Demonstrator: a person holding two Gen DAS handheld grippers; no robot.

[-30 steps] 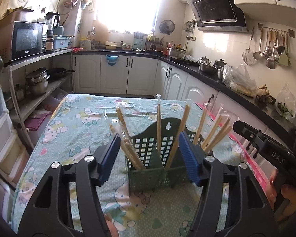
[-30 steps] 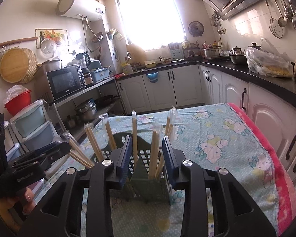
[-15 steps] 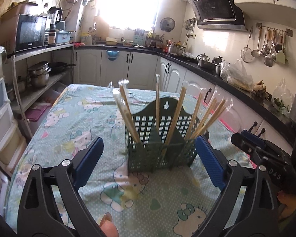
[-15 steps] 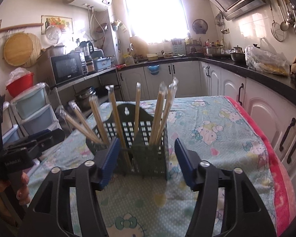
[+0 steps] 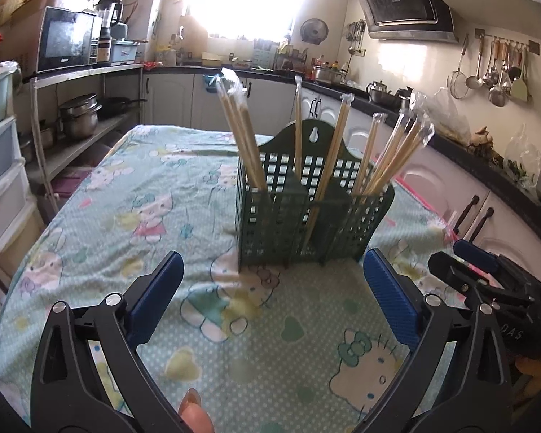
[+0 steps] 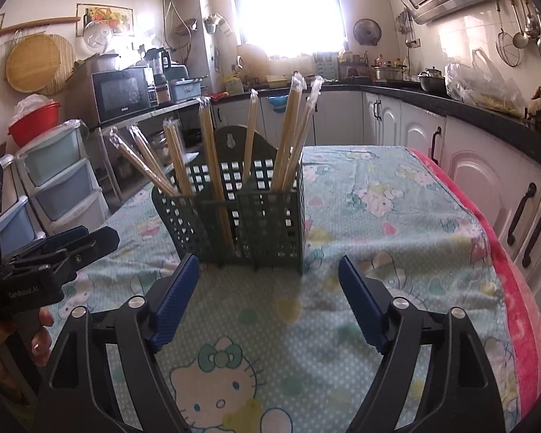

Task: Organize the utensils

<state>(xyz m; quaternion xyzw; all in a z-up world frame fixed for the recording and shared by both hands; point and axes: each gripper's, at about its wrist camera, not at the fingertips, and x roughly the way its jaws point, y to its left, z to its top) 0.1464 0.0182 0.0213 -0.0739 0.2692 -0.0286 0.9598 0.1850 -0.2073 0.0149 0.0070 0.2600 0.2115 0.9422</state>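
wrapped chopsticks (image 5: 335, 151) upright in dark green basket (image 5: 306, 223).

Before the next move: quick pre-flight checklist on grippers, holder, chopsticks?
1. Left gripper empty, pads clear of the holder: ok; jaws opening.
2. Right gripper empty, pads clear of the holder: ok; jaws opening.
3. Green utensil holder upright on the tablecloth: ok.
4. Wrapped chopsticks all standing in the holder's compartments: ok; none seen loose on the cloth.
5. Chopsticks sorted evenly by compartment: cannot tell.
6. Grippers clear of each other: ok.
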